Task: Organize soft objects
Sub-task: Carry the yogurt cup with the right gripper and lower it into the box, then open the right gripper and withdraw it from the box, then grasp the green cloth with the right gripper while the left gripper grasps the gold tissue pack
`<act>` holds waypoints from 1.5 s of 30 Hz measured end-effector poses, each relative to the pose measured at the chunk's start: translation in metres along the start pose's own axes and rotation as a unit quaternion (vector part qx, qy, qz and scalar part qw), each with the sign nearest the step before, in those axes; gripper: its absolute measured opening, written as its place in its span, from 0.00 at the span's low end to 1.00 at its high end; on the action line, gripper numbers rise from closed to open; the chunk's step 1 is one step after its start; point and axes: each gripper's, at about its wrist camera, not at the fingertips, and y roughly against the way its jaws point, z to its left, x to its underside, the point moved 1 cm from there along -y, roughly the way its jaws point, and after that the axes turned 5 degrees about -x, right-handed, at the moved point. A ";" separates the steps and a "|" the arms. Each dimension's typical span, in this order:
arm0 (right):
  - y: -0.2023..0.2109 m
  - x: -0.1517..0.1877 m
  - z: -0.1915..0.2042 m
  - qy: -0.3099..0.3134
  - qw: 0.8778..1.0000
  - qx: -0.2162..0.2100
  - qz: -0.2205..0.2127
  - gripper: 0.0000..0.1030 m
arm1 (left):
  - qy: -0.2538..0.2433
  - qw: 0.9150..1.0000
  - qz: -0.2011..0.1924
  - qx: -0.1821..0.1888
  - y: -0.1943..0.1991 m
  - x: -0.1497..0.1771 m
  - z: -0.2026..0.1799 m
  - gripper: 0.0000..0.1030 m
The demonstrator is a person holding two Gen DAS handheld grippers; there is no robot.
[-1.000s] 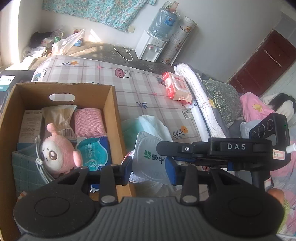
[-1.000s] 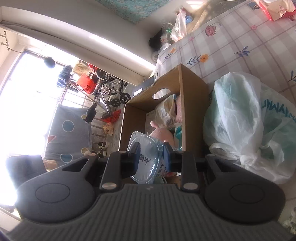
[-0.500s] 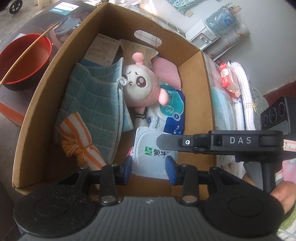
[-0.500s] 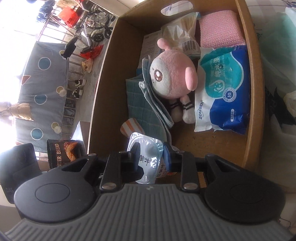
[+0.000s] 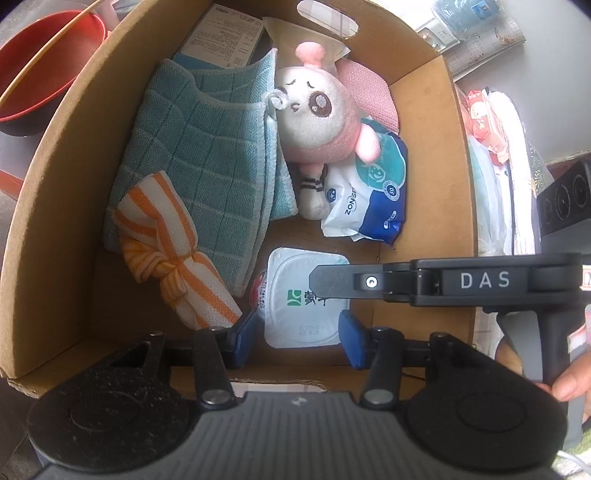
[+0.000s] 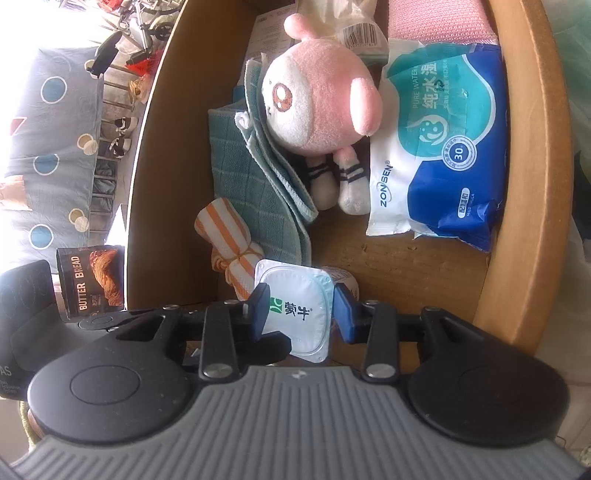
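Observation:
A white foil-lidded yogurt cup (image 5: 304, 295) with green print stands on the floor of the cardboard box (image 5: 48, 206), near its front wall. In the right wrist view the cup (image 6: 295, 310) sits between the blue fingers of my right gripper (image 6: 300, 312), whose jaws look slightly apart from it. My left gripper (image 5: 293, 338) is open, its fingers either side of the cup and clear of it. The right gripper's body crosses the left wrist view (image 5: 461, 280). The box holds a pink plush toy (image 5: 317, 114), a teal towel (image 5: 207, 162), an orange-striped cloth (image 5: 173, 254) and a wet-wipes pack (image 5: 369, 195).
A pink knitted cloth (image 6: 439, 16) and a paper leaflet (image 5: 221, 37) lie at the box's far end. A red bowl (image 5: 40, 66) stands outside the box on the left. A butter bread packet (image 6: 92, 280) is beside the box. Bags and wipes lie on the bed (image 5: 491, 122).
Both grippers moved from above the bed over the box and down into it. The yogurt cup went from held in the air to standing on the box floor, and the right jaws widened.

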 end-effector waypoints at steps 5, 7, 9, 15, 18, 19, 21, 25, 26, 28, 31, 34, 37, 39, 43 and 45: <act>0.025 0.003 0.012 0.037 0.998 -0.008 -0.049 0.44 | -0.014 0.999 -0.041 -0.011 0.019 0.002 -0.006 0.58; 0.042 0.008 0.016 0.049 0.996 -0.025 -0.077 0.44 | -0.024 0.998 -0.063 -0.016 0.029 0.006 -0.010 0.61; 0.061 0.018 0.019 0.058 0.991 -0.051 -0.111 0.45 | -0.036 0.995 -0.094 -0.017 0.041 0.013 -0.018 0.66; 0.131 0.070 0.011 0.083 0.965 -0.109 -0.224 0.48 | -0.079 0.980 -0.184 -0.004 0.069 0.036 -0.055 0.76; 0.164 0.101 -0.004 0.090 0.951 -0.112 -0.273 0.50 | -0.108 0.970 -0.220 -0.003 0.071 0.050 -0.083 0.77; 0.178 0.115 -0.013 0.090 0.945 -0.110 -0.294 0.50 | -0.126 0.965 -0.231 -0.003 0.069 0.056 -0.096 0.80; 0.198 0.138 -0.027 0.083 0.937 -0.104 -0.324 0.51 | -0.153 0.955 -0.252 -0.004 0.067 0.068 -0.120 0.81; 0.240 0.190 -0.070 0.058 0.914 -0.078 -0.395 0.54 | -0.214 0.939 -0.270 0.014 0.054 0.093 -0.168 0.82; 0.248 0.201 -0.081 0.049 0.908 -0.068 -0.409 0.54 | -0.228 0.936 -0.269 0.022 0.049 0.098 -0.178 0.82; 0.259 0.223 -0.105 0.024 0.900 -0.048 -0.432 0.55 | -0.250 0.931 -0.263 0.037 0.036 0.106 -0.198 0.82; 0.263 0.252 -0.139 -0.012 0.892 -0.015 -0.451 0.55 | -0.280 0.926 -0.250 0.047 0.014 0.119 -0.226 0.82; 0.253 0.275 -0.168 -0.038 0.889 0.030 -0.456 0.55 | -0.306 0.919 -0.244 0.048 -0.011 0.124 -0.250 0.81; 0.227 0.287 -0.191 -0.048 0.895 0.075 -0.437 0.55 | -0.319 0.918 -0.233 0.041 -0.034 0.122 -0.266 0.79; 0.205 0.288 -0.200 -0.037 0.901 0.112 -0.417 0.59 | -0.316 0.921 -0.225 0.035 -0.045 0.118 -0.270 0.75; 0.164 0.279 -0.212 -0.007 0.911 0.177 -0.373 0.73 | -0.310 0.926 -0.215 0.029 -0.060 0.108 -0.279 0.72; 0.149 0.270 -0.216 0.008 0.914 0.193 -0.356 0.73 | -0.312 0.924 -0.218 0.027 -0.065 0.105 -0.284 0.72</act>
